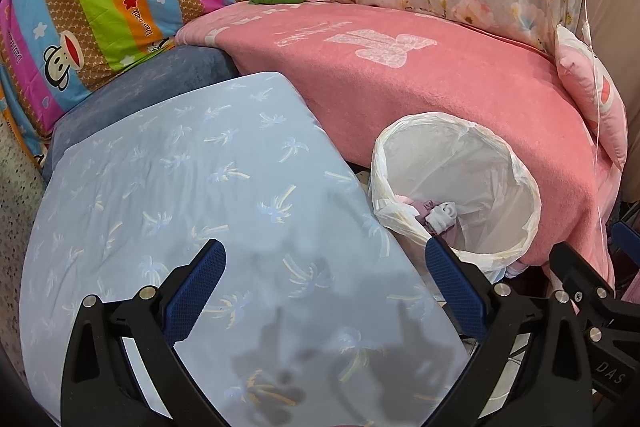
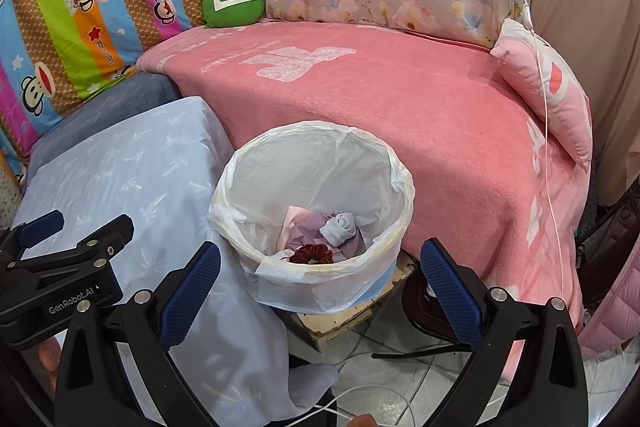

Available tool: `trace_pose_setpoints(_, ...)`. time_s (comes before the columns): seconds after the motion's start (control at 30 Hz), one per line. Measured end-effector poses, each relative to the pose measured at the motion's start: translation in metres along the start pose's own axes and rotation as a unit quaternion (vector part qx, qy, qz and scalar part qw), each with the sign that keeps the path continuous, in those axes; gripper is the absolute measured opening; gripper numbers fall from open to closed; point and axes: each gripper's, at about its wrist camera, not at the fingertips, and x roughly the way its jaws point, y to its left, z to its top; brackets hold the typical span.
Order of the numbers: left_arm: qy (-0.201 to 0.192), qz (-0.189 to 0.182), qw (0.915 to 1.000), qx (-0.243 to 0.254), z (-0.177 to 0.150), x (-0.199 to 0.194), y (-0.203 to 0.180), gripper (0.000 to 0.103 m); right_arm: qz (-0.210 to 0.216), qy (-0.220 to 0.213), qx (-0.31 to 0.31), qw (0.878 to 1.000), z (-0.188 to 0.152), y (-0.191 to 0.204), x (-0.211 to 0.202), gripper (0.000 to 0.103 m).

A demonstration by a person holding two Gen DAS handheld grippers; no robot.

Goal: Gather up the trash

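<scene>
A trash bin lined with a white plastic bag [image 2: 320,163] stands between the blue-covered seat and the pink-covered bed; it also shows in the left wrist view [image 1: 460,163]. Inside lie a white rolled sock [image 2: 338,227], pink and lilac wrappers [image 2: 300,227] and a dark red scrunchie [image 2: 312,253]. My right gripper [image 2: 320,279] is open and empty, just in front of the bin. My left gripper [image 1: 326,279] is open and empty above the light blue palm-print cover [image 1: 180,207], left of the bin.
The pink blanket [image 2: 400,107] covers the bed behind the bin, with a green round cushion [image 2: 232,5] and a pink pillow [image 2: 560,91]. A white cable [image 2: 544,107] hangs at the right. A dark chair base [image 2: 424,311] and floor cables lie below.
</scene>
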Motion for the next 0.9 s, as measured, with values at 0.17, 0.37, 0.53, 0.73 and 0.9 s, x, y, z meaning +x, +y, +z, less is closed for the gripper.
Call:
trace_pose_setpoints(0.17,0.000,0.001,1.0000,0.004,-0.0006,0.0006,-0.0011,0.096,0.000,0.000,0.000,1.000,-0.0005,-0.0001,-0.0002,0.097)
trace_pose_setpoints(0.37,0.000,0.002,1.0000,0.004,-0.0011,0.0009,-0.0021,0.096,-0.001,0.000,0.001,1.000,-0.0009,-0.0012,-0.0001,0.097)
trace_pose_setpoints(0.53,0.001,0.000,1.0000,0.005,-0.0009,0.0009,-0.0025,0.096,-0.001,0.000,0.001,1.000,-0.0012,-0.0015,0.0000,0.097)
trace_pose_setpoints(0.73,0.001,0.000,1.0000,0.007,-0.0013,-0.0005,-0.0040,0.096,-0.001,0.001,0.001,1.000,-0.0012,-0.0019,0.0001,0.097)
trace_pose_setpoints(0.9,-0.002,-0.002,0.9999,0.011,0.0006,-0.0026,-0.0061,0.096,-0.002,0.001,0.002,1.000,-0.0014,-0.0025,-0.0001,0.097)
